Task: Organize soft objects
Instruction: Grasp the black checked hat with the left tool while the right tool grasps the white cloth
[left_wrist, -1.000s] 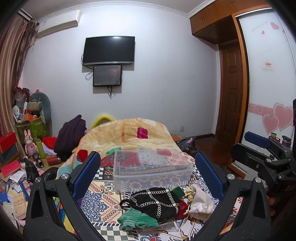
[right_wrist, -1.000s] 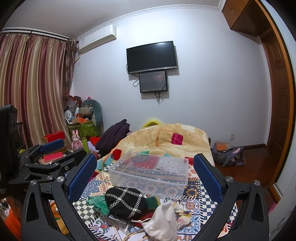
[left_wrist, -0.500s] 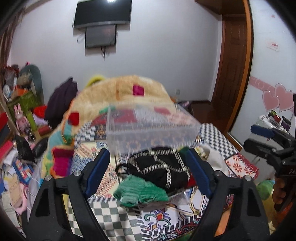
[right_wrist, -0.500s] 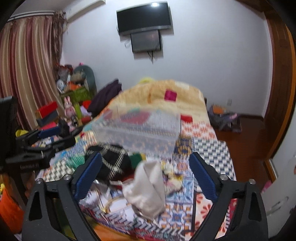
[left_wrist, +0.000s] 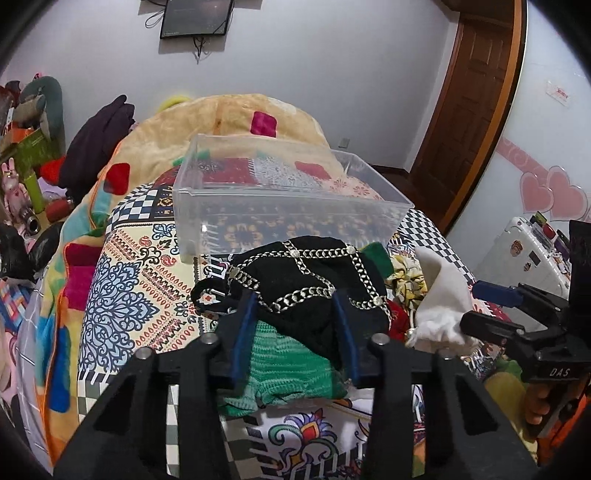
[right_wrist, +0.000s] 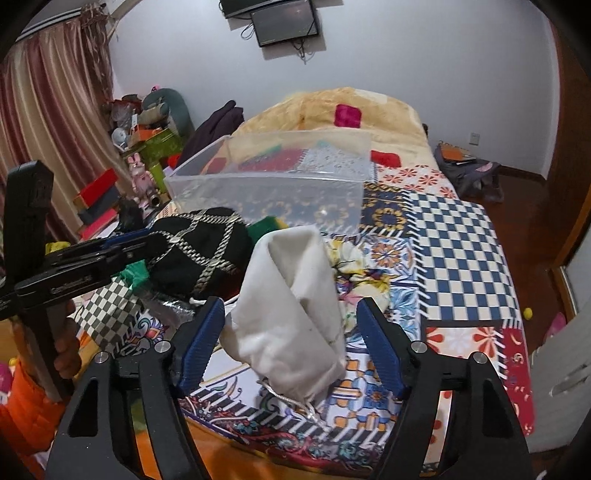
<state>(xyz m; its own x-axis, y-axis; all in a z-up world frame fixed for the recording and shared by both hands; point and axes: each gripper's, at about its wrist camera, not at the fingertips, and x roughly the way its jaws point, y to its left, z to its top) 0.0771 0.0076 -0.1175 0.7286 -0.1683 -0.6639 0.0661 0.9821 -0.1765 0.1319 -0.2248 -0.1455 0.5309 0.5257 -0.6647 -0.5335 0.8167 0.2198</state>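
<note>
A pile of soft things lies at the near end of the bed. A black hat with silver chains (left_wrist: 310, 280) sits on a green knit piece (left_wrist: 284, 365). My left gripper (left_wrist: 295, 306) has its jaws narrowed around the black hat and green knit, pads touching the fabric. A white drawstring pouch (right_wrist: 291, 306) stands between the jaws of my right gripper (right_wrist: 291, 314), which are still apart and seem to stand just clear of its sides. A clear plastic bin (left_wrist: 284, 199) stands empty behind the pile.
A patterned quilt (right_wrist: 454, 240) covers the bed, with a yellow blanket (left_wrist: 236, 118) heaped at the far end. Yellow floral fabric (left_wrist: 406, 280) lies beside the pouch. Clutter and boxes (right_wrist: 107, 184) line the left wall. A wooden door (left_wrist: 469, 99) is at the right.
Both grippers have tipped down and moved in to the pile. The left jaws have narrowed onto the black hat; the right jaws have narrowed around the white pouch.
</note>
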